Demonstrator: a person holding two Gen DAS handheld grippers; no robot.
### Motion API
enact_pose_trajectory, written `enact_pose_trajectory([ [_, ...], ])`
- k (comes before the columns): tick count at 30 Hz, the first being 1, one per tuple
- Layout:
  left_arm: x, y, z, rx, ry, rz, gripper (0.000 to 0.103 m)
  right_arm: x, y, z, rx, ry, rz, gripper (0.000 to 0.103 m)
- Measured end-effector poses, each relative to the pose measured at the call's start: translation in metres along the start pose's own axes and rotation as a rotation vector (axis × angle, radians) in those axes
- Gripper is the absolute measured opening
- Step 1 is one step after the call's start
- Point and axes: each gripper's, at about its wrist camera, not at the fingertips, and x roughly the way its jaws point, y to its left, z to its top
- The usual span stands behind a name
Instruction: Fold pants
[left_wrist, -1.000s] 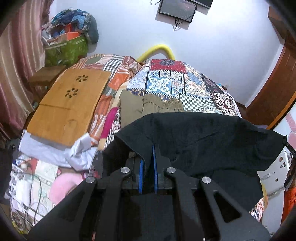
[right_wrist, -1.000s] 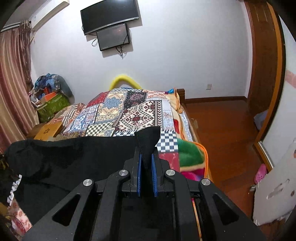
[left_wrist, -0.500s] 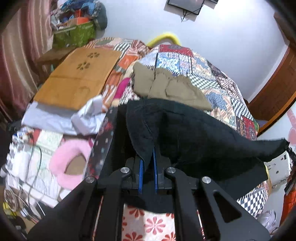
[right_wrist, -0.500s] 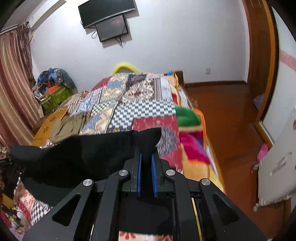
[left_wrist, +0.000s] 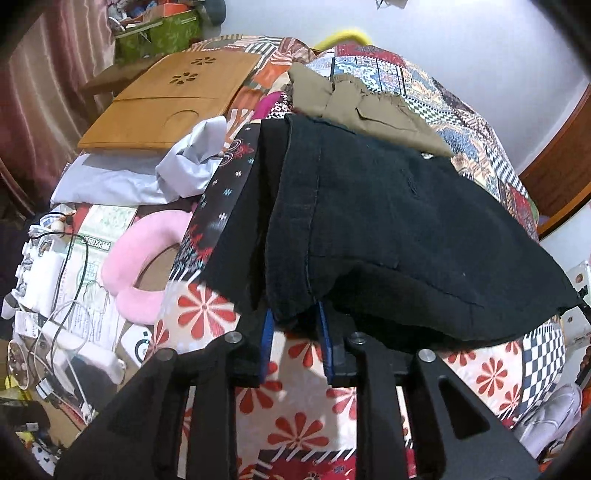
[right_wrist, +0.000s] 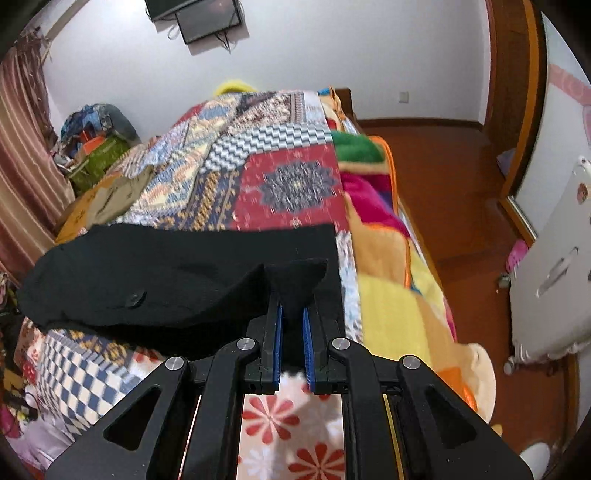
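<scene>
Laying the black pants down on the bed looks like the step now. The next move should be to let go, pull back, and check that the fold is flat.

On the far left sit a wooden tray, a grey cloth and a pink pillow. Then comes the left gripper. It points forward and a bit down, low over the flower blanket. Its two blue pads sit a little apart, with one thick corner of the pants between them. I cannot tell if they pinch it or have just let go.

Brown pants lie behind the black ones.

At the right end, the right gripper also points forward and down. Its pads are closed tight on the other corner of the pants.
</scene>
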Motion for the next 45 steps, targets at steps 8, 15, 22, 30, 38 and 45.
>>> enact_pose_trajectory([
  [8, -0.016, -0.002, -0.007, 0.029, -0.004, 0.059, 0.022, 0.001, -0.006, -0.019, -0.021, 0.030, -0.049, 0.020],
  [15, -0.040, -0.011, 0.006, 0.034, -0.054, 0.088, 0.022, -0.008, -0.018, -0.025, -0.016, 0.042, -0.072, 0.035],
  [22, -0.058, -0.055, 0.037, 0.092, -0.134, 0.068, 0.036, -0.015, -0.013, -0.024, -0.084, 0.059, -0.088, 0.038],
  [30, -0.043, -0.142, 0.072, 0.216, -0.162, -0.019, 0.045, -0.032, -0.042, -0.021, -0.028, 0.051, -0.120, 0.038],
  [38, 0.001, -0.233, 0.085, 0.327, -0.093, -0.113, 0.046, -0.018, -0.048, 0.014, 0.018, -0.010, -0.062, 0.038],
  [45, 0.045, -0.296, 0.073, 0.421, -0.013, -0.158, 0.050, 0.036, -0.035, 0.021, -0.009, 0.043, 0.009, 0.038],
])
